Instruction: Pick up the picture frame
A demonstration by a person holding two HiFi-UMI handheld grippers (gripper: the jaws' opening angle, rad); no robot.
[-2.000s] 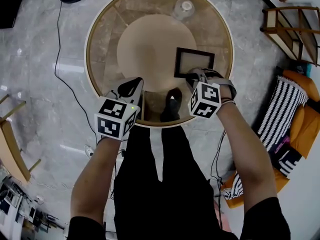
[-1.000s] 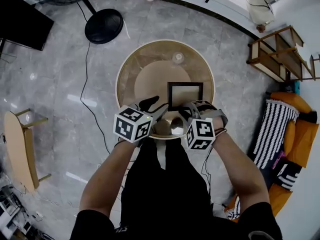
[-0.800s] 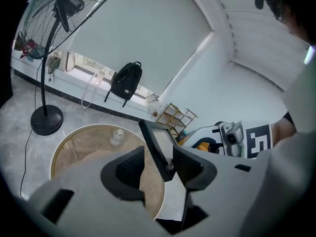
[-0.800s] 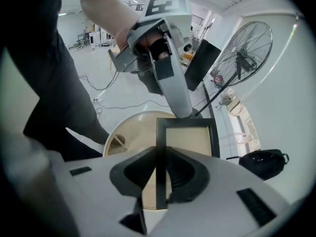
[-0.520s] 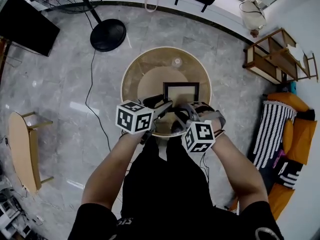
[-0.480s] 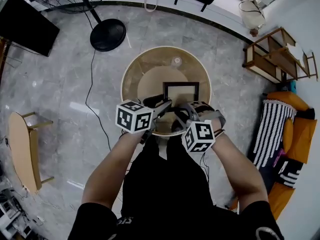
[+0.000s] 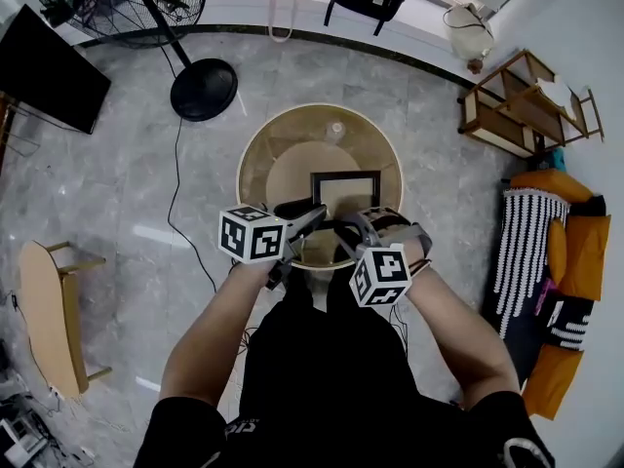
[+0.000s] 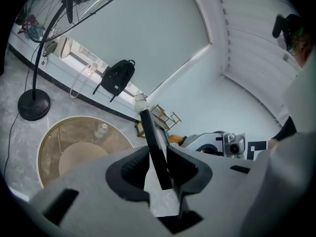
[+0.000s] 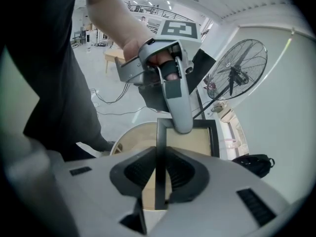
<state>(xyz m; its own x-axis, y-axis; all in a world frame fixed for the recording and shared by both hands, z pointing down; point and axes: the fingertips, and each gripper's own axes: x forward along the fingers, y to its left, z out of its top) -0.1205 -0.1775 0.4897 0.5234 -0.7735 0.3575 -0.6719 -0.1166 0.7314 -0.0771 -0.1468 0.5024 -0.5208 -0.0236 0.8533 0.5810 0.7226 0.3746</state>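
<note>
Above the round glass table (image 7: pixel 261 159), I have the picture frame (image 7: pixel 345 189) lifted clear, caught by its dark border near the corner closest to me. The right gripper (image 7: pixel 348 224) is clamped on one side of that border. The left gripper (image 7: pixel 312 213) has just been closing and now pinches the adjacent side between its pads. By my count: one frame, two grippers, one table.

The picture frame (image 7: pixel 346 191) hung above the near half of the round glass table (image 7: pixel 261 169), blocking passage there. The rest of the top lay bare save a small clear bottle (image 7: pixel 336 130) near the far rim. A standing fan (image 7: pixel 203 88) stood well beyond.
</note>
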